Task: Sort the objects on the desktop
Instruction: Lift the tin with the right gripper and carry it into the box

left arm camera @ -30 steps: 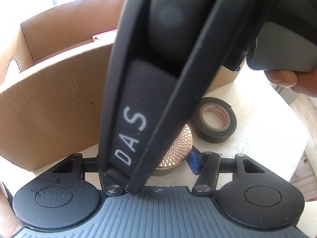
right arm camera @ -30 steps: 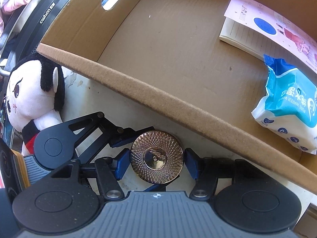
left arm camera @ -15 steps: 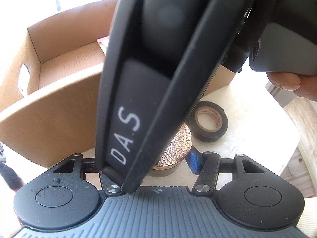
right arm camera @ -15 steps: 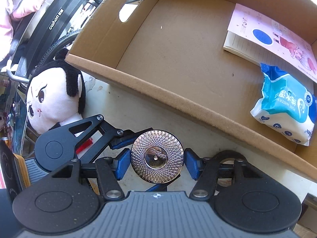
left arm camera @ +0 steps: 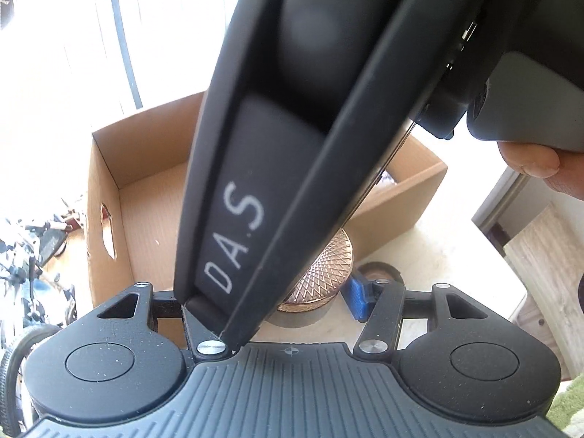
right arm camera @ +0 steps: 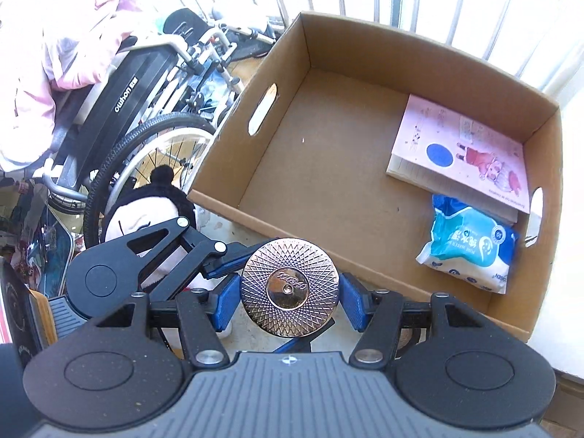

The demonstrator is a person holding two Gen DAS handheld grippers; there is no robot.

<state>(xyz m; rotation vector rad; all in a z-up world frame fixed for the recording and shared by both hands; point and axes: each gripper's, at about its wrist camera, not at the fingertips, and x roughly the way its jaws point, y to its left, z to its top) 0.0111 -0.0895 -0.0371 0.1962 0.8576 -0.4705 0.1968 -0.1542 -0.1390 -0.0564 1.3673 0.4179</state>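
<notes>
A round copper-coloured tin with a diamond-pattern lid is held between both grippers, above the white table just in front of the cardboard box. My right gripper is shut on the tin, a blue pad on each side. My left gripper grips the same tin from the side; the right gripper's black body hides its left finger. In the box lie a pink booklet and a blue wet-wipes pack. A black tape roll lies on the table beneath the grippers.
A plush doll with black hair sits on the table left of the box. A wheelchair and pink clothing stand beyond the table's left edge. The box's near wall stands just ahead of the tin.
Both grippers have lifted the tin well above the table. The box's near wall now sits lower in view and the whole box interior shows.
</notes>
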